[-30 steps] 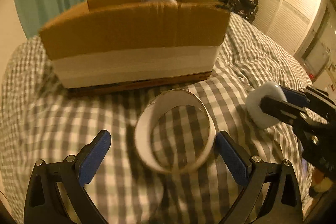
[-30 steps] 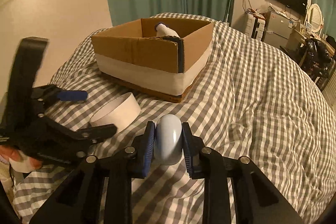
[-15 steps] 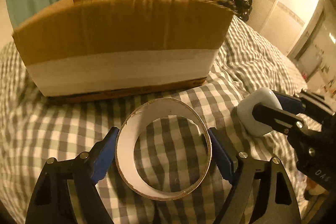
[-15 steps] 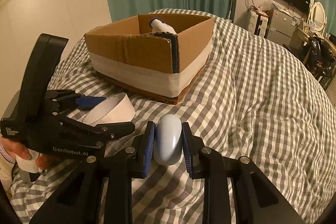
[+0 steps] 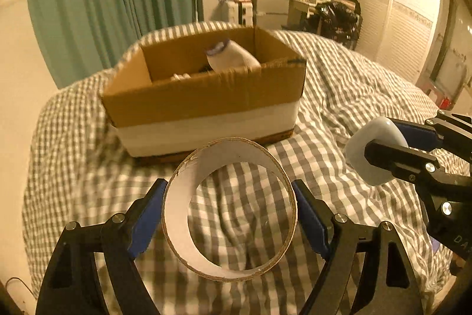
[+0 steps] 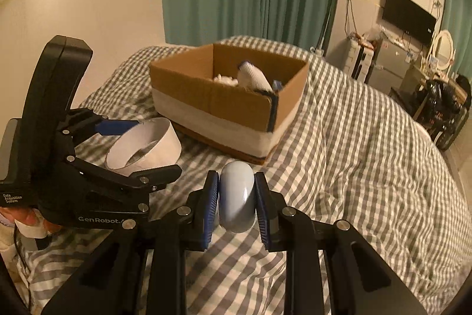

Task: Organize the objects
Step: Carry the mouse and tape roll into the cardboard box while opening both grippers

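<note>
Here, in the left wrist view, the left tool (image 5: 230, 214) clamped a white cardboard ring (image 5: 228, 208) above the checked bed (image 5: 354, 96), near the open cardboard box (image 5: 203, 102). In the right wrist view, the right tool (image 6: 236, 198) pinched a smooth pale-blue oval object (image 6: 237, 197), with bare bedding to its right.

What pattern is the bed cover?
Grey-and-white check on the bed cover; clearest in the right wrist view.
</note>
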Demonstrator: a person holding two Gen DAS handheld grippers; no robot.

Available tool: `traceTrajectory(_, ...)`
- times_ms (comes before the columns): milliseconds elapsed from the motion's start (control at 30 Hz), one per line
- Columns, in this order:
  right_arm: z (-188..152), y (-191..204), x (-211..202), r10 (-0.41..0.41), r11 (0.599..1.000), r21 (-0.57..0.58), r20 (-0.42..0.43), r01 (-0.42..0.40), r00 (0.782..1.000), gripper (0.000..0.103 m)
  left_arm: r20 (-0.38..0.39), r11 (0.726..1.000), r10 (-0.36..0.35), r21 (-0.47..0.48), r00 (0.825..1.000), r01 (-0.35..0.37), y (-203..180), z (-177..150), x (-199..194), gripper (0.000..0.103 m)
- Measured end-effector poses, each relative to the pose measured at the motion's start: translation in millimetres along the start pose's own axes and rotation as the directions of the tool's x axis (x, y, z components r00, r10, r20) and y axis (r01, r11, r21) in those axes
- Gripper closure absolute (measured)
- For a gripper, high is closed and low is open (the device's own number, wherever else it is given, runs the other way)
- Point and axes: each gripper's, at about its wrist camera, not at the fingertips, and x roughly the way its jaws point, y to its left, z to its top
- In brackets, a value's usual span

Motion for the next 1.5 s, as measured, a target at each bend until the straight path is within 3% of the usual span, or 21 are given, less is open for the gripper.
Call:
traceTrajectory(400, 25, 25, -52, -0.033, 0.997, -0.066, 0.097, 0.039, 0.995, 0.079, 0.136, 0.998, 0.058, 0.017, 0.989, -0.061, 13, 17, -63, 0.018)
traceTrajectory(767, 89, 28, -58, 0.032, 0.996, -0.088, 0.199, -0.015, 0.979, 0.079, 0.225, 0.992, 0.126, -0.023, 0.966, -0.124, 49, 64, -80, 0.018)
traceTrajectory(1033, 139, 10, -12, 0.094, 0.994, -0.068, 0.181, -0.083, 0.979, 0.079, 0.238, 0.988, 0.152, -0.057, 0.959, -0.142, 80, 106, -51, 0.018)
traceTrajectory(1233, 168, -9, 38, 0.138, 0.990, -0.020, 0.149, -0.136, 0.979, 0.079, 0.216, 0.991, 0.133, -0.050, 0.967, -0.125, 90, 130, -8, 0.018)
traceTrajectory(1500, 181, -31, 110, 0.178, 0.983, 0.034, 0.080, -0.181, 0.981, 0.079, 0.151, 0.993, 0.118, -0.039, 0.981, -0.113, 99, 139, 55, 0.018)
